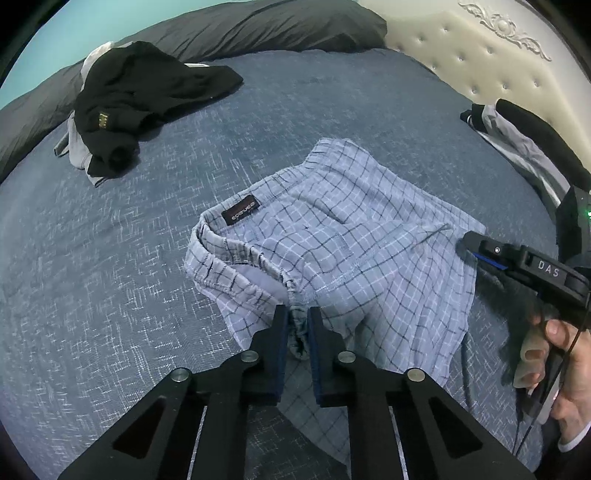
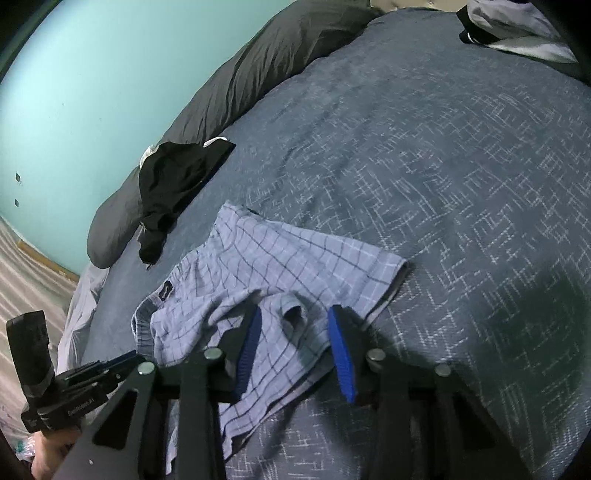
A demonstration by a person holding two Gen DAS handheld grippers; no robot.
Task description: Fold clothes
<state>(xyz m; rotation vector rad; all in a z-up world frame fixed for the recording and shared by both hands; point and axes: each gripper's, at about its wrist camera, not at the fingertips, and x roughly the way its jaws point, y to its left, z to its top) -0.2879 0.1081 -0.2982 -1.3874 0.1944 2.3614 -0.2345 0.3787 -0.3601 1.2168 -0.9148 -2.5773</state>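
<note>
1. Two views, left wrist first: left gripper [image 1: 297, 321] pinched almost closed on the bunched elastic waistband of the checked shorts [image 1: 354, 236], a thin fold of cloth squeezed between the blue pads
2. Shorts spread light blue with dark grid lines on the blue patterned bedspread [image 1: 110, 277], near the bed's middle, dark brand label [image 1: 242, 214] facing up beside the open waistband
3. Right gripper [image 1: 471, 245] reaching in from the right edge, its tip resting at the shorts' far leg hem, handle wrapped by a hand [image 1: 561, 354]
4. Black garment [image 1: 147, 99] heaped over pale clothing toward the bed's far left corner, against a dark grey pillow [image 1: 258, 26]; black and grey clothes [image 1: 517, 136] along the cream tufted headboard [image 1: 498, 55]
5. Right wrist view: right gripper [image 2: 295, 314] with jaws partly apart, blue pads [image 2: 341, 354] standing either side of a raised pucker of the shorts [image 2: 266, 266]; contact with the cloth not clear, so grip cannot be told
6. Left gripper [image 2: 107, 365] low at the left, tips at the waistband end of the shorts, near the bed's left edge
7. Black garment [image 2: 173, 184] beyond the shorts, against the pillow [image 2: 229, 92]; teal wall [image 2: 92, 92] behind; bedspread [image 2: 443, 184] filling the right side
</note>
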